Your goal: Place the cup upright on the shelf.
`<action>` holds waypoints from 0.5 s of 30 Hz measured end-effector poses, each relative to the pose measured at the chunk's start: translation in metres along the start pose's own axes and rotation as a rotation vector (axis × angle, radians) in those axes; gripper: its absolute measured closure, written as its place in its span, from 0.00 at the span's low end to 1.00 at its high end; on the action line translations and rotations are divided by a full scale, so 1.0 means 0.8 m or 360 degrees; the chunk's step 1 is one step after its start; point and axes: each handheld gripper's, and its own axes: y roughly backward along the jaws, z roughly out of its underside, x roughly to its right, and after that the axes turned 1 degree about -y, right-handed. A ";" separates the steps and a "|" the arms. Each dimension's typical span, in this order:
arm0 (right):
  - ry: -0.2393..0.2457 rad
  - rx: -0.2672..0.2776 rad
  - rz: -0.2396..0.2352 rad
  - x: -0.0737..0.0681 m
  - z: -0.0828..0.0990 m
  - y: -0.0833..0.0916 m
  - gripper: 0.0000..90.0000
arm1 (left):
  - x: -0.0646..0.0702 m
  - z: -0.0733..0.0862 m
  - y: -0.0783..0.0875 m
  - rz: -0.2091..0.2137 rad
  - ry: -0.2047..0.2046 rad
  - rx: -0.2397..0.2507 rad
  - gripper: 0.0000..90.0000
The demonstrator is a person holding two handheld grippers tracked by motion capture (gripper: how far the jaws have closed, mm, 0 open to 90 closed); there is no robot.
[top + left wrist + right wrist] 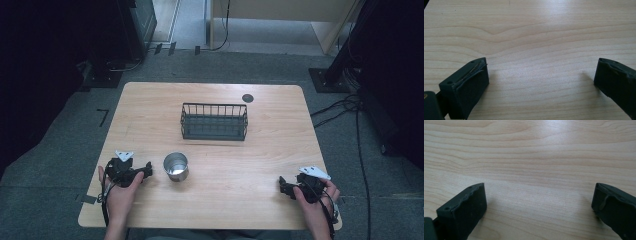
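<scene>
A shiny metal cup (176, 166) stands upright on the wooden table (215, 200), in front of a black wire basket (214, 121). My left gripper (146, 170) rests on the table just left of the cup, held by a hand, jaws pointing toward the cup. In the left gripper view its jaws stand wide apart over bare wood, left gripper (541, 72) open. My right gripper (283, 186) lies near the table's front right corner, pointing left. Its jaws are also wide apart, right gripper (539, 195) open with nothing between them.
A small dark round disc (247, 98) lies near the table's far edge behind the basket. Cables (345, 107) run over the grey floor to the right. Dark equipment stands at the back left.
</scene>
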 end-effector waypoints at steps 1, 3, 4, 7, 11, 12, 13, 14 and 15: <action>-0.0001 -0.0001 0.0000 0.000 0.000 0.000 0.00 | 0.001 0.000 0.000 -0.0010 0.0011 0.0000 0.00; 0.0000 0.0000 0.0000 0.000 0.000 0.000 0.00 | 0.001 0.000 0.000 -0.0013 0.0016 0.0001 0.00; 0.0000 0.0000 0.0001 0.000 0.000 0.000 0.00 | 0.001 0.001 0.001 -0.0012 0.0012 0.0001 0.00; -0.0002 0.0000 0.0000 0.000 0.000 0.000 0.00 | -0.001 0.002 0.002 -0.0006 0.0000 -0.0007 0.00; -0.0002 0.0000 0.0000 0.000 0.000 0.000 0.00 | -0.004 0.003 0.007 -0.0013 0.0018 -0.0043 0.00; -0.0002 0.0000 0.0000 0.000 0.000 0.000 0.00 | -0.004 0.003 0.007 -0.0013 0.0018 -0.0043 0.00; -0.0002 0.0000 0.0000 0.000 0.000 0.000 0.00 | -0.004 0.003 0.009 -0.0003 0.0024 -0.0046 0.00; -0.0002 0.0000 0.0000 0.000 0.000 0.000 0.00 | -0.004 0.003 0.009 -0.0003 0.0024 -0.0046 0.00; -0.0002 0.0000 0.0000 0.000 0.000 0.000 0.00 | -0.004 0.003 0.011 0.0002 0.0024 -0.0043 0.00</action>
